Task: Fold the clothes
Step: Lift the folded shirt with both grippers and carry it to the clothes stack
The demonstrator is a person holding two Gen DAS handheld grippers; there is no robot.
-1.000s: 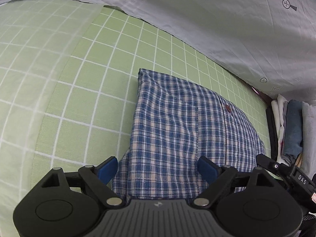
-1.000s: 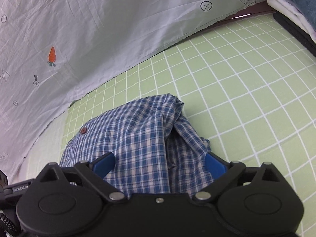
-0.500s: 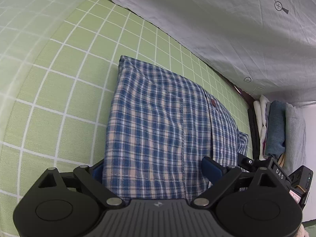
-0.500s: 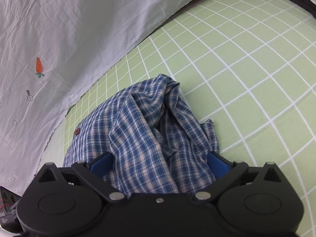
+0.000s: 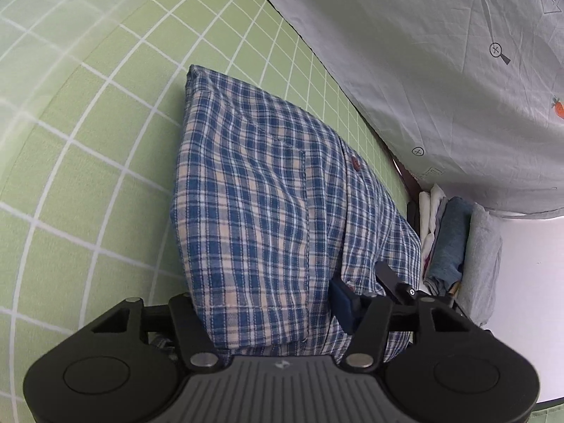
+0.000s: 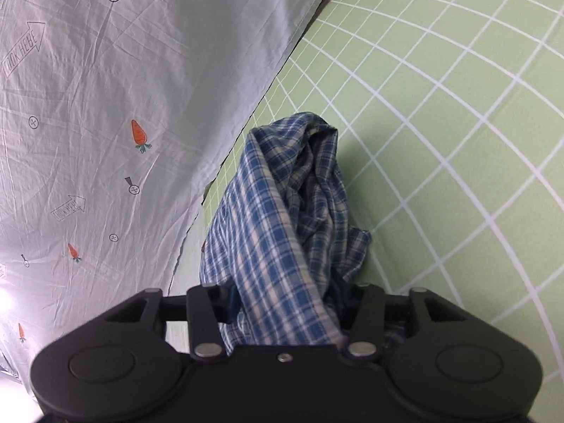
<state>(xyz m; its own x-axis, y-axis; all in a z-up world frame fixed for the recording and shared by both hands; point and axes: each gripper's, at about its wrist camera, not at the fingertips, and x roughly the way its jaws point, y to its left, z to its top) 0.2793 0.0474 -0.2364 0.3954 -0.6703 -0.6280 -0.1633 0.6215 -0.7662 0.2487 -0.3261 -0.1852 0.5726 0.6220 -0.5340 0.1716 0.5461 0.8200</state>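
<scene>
A blue, white and beige plaid shirt (image 5: 268, 211) is seen lying on the green, white-gridded tabletop (image 5: 88, 176), folded into a compact bundle with its far left corner squared off. A stitched pocket edge and a dark red button are shown near the placket on its right half. The near hem is taken between the left tongs (image 5: 271, 303), whose jaws have just been closing; cloth fills the gap and appears to be pinched, though the left pad is hidden under the fabric. To the right, a stack of folded clothes (image 5: 454, 243) is seen at the tabletop's edge, below a grey printed sheet (image 5: 440, 53). In the right wrist view, the shirt's other end (image 6: 282, 218) is bunched into a rumpled ridge and is gathered between the right tongs (image 6: 285, 303), also just closed in on it.
</scene>
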